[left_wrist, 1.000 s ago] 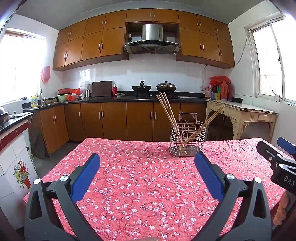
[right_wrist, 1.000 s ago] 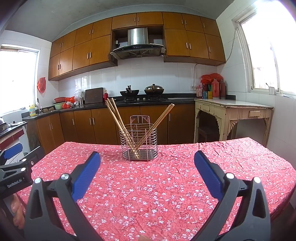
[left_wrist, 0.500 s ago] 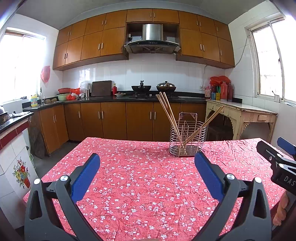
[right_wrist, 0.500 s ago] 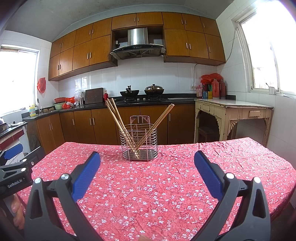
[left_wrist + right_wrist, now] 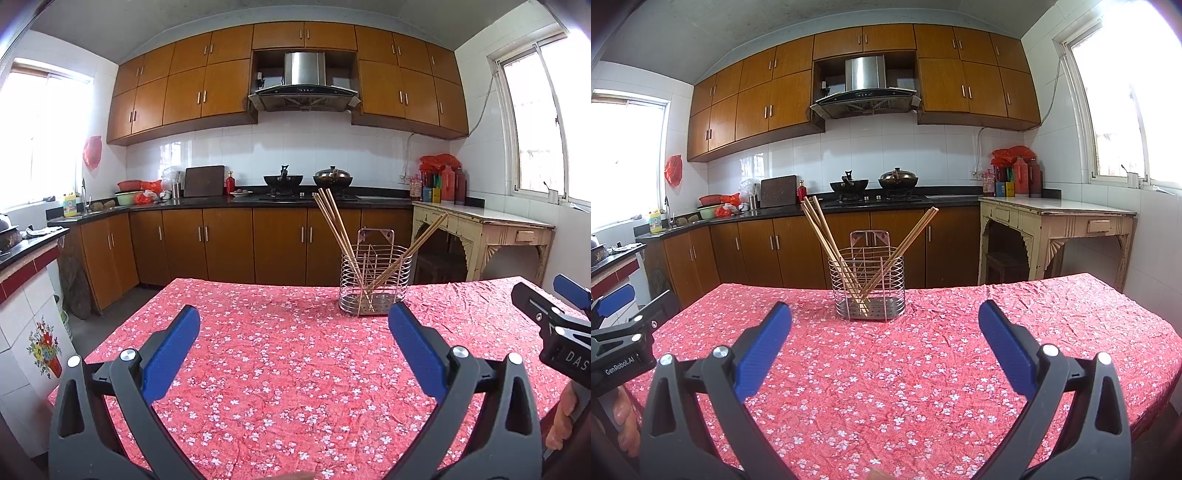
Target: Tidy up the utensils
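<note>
A wire utensil holder (image 5: pixel 375 280) stands upright near the far edge of the table, also in the right wrist view (image 5: pixel 867 286). Several wooden chopsticks (image 5: pixel 338 236) lean in it, some to the left and some to the right (image 5: pixel 899 251). My left gripper (image 5: pixel 293 332) is open and empty, held above the cloth well short of the holder. My right gripper (image 5: pixel 884 332) is open and empty too, facing the holder from the near side. Each gripper shows at the edge of the other's view: the right one (image 5: pixel 554 321) and the left one (image 5: pixel 624 325).
The table wears a red flowered cloth (image 5: pixel 295 369). Behind it run brown kitchen cabinets with a black counter (image 5: pixel 258 201), a stove with two pots (image 5: pixel 875 182), and a pale side table (image 5: pixel 1056 221) at the right by the window.
</note>
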`<state>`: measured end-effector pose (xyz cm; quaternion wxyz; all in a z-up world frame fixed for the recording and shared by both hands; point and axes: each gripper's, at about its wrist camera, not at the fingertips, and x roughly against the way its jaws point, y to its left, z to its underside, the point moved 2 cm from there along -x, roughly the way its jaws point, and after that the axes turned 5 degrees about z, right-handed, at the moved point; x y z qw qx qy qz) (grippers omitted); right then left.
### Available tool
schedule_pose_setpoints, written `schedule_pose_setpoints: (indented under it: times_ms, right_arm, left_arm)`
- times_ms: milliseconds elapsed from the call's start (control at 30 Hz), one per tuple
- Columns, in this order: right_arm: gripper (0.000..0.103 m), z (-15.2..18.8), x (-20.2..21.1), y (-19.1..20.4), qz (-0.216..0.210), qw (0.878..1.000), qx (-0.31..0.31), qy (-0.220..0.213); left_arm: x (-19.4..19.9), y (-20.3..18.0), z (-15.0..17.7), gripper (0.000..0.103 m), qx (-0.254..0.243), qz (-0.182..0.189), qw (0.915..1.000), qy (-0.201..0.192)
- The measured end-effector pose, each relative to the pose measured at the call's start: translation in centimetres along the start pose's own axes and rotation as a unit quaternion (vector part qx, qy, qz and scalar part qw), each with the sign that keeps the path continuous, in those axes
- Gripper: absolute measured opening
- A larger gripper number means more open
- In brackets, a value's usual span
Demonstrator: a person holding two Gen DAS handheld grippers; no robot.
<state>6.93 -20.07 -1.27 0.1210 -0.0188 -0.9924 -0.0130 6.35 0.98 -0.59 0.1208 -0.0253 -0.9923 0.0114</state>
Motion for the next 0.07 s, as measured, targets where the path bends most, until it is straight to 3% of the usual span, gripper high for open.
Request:
schedule_pose_setpoints:
  times_ms: [67]
  right_arm:
    - [0.099,0.01,0.0,0.01,0.0,1.0,0.0,0.0]
  left_arm:
    - [-0.09,0.05,-0.03,0.101,0.003,0.004,1.0,0.002]
